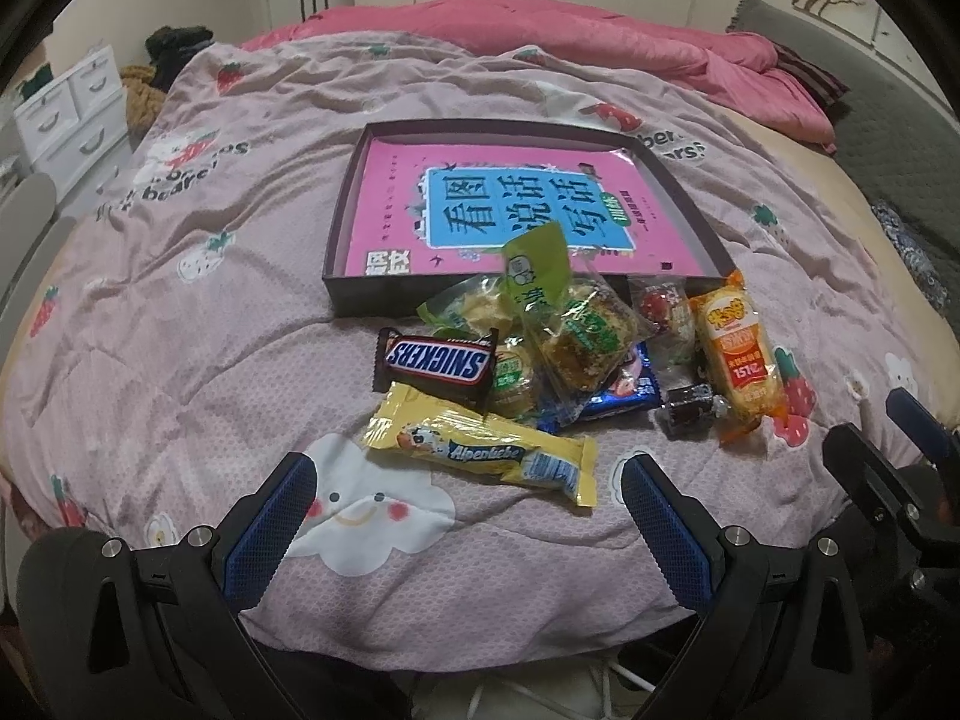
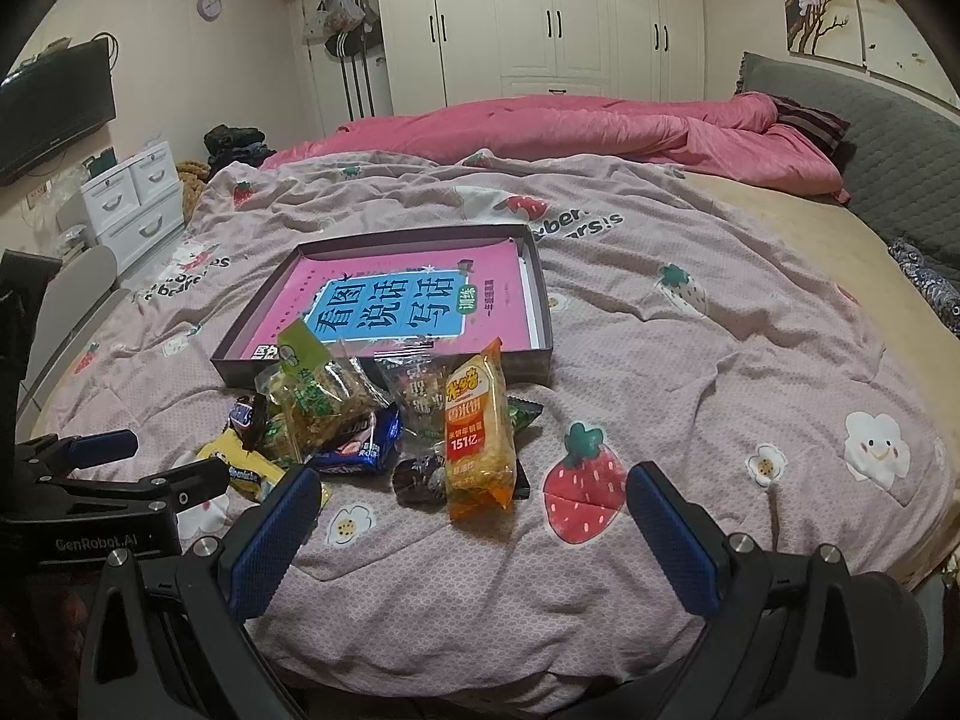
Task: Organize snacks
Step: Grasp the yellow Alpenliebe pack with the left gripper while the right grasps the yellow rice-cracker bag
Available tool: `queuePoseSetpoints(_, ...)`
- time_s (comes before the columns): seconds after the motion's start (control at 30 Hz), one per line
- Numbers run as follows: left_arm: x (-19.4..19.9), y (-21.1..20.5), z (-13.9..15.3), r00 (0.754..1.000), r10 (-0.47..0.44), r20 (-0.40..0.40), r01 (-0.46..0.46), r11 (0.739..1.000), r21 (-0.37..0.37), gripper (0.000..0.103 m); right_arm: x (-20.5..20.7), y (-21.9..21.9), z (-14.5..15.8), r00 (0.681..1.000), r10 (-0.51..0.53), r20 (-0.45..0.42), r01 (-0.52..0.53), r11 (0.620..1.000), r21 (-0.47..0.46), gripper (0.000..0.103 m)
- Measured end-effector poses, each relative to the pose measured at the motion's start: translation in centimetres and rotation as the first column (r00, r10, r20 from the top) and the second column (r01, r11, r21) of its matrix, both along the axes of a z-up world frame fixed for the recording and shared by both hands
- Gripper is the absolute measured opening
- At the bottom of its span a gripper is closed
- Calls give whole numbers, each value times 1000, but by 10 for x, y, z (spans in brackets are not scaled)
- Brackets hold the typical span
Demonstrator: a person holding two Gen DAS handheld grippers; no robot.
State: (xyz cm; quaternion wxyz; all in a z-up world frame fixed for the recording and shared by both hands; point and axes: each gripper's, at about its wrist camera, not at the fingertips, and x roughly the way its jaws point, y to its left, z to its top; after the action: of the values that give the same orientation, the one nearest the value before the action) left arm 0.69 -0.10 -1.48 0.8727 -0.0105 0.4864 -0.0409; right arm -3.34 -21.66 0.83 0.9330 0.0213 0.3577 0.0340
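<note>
Snacks sit heaped at the centre of both views, on a pink strawberry-print quilt (image 1: 240,312), just in front of a shallow dark box (image 1: 354,300) holding a pink book (image 1: 510,204). A Snickers bar (image 1: 435,363) lies left of the heap, a yellow Alpenliebe pack (image 1: 486,456) lowest, an orange rice-cracker packet (image 2: 480,432) at its right edge. At the bottom of each view, the left gripper (image 1: 468,516) and right gripper (image 2: 471,525) hover with blue-padded fingers spread wide apart, gripping nothing.
</note>
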Motion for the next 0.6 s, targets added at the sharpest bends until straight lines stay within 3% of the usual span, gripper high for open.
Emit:
queuePoseSetpoints(0.23,4,11,-9,999,30,-43,-31,999,-34,101,6,-2,-5,1000,-4,-20,4,1000,10,102)
queuePoseSetpoints(0.6,19,29,-37,979,103,-174,-124,986,-115,101,19,-5,-12,999,-1,-41,2,1000,22,102)
